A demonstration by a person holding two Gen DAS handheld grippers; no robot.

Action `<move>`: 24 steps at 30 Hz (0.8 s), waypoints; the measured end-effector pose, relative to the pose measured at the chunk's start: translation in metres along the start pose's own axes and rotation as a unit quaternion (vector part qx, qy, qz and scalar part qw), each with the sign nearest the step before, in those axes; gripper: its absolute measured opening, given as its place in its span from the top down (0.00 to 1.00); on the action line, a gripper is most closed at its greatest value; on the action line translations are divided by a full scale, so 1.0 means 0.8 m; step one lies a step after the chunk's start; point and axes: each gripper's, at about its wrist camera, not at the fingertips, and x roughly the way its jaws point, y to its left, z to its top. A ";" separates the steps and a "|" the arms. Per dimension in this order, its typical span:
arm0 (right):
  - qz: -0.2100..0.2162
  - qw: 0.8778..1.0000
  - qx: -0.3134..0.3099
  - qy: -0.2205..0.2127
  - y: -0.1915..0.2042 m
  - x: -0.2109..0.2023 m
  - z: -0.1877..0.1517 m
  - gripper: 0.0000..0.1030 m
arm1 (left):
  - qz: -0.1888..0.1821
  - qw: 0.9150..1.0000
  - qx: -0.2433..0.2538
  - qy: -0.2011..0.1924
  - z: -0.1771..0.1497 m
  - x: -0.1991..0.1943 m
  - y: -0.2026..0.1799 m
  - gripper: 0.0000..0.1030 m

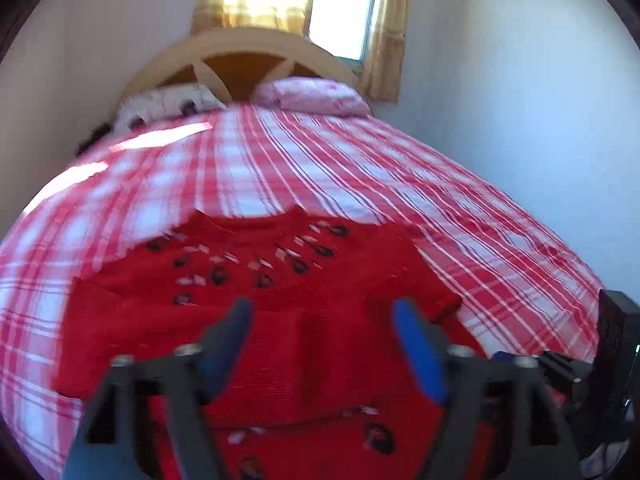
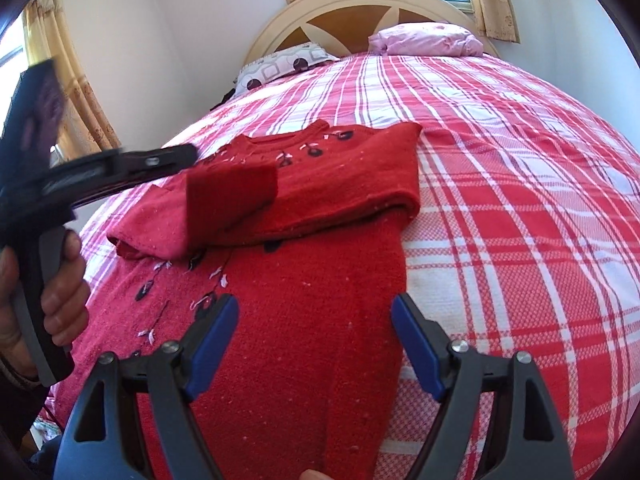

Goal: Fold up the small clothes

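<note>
Red sweater [image 2: 304, 304], hem cut off, left view blurred

One red sweater [image 2: 320, 292] on bed, both sleeves [image 2: 232, 200] folded across chest. One bed, one red-and-white plaid sheet [image 2: 520, 184]. Two pillows at head: one patterned pillow [image 2: 280, 66], one pink pillow [image 2: 424, 38]. One arched headboard [image 2: 348, 4]. Two grippers: left gripper [image 1: 320, 320], right gripper [image 2: 316, 316]. Two curtained windows: one behind headboard, one at left.
</note>
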 end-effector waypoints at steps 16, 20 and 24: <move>0.063 0.995 0.046 0.062 0.031 0.043 0.062 0.32 | 0.156 0.974 -0.156 0.045 -0.080 -0.012 0.197 0.19; 0.080 0.989 0.072 0.107 0.036 0.081 0.067 0.39 | 0.145 0.971 -0.175 0.076 -0.091 0.006 0.200 0.19; 0.057 0.987 0.079 0.126 0.037 0.105 0.062 0.45 | 0.132 0.968 -0.196 0.080 -0.095 0.007 0.205 0.19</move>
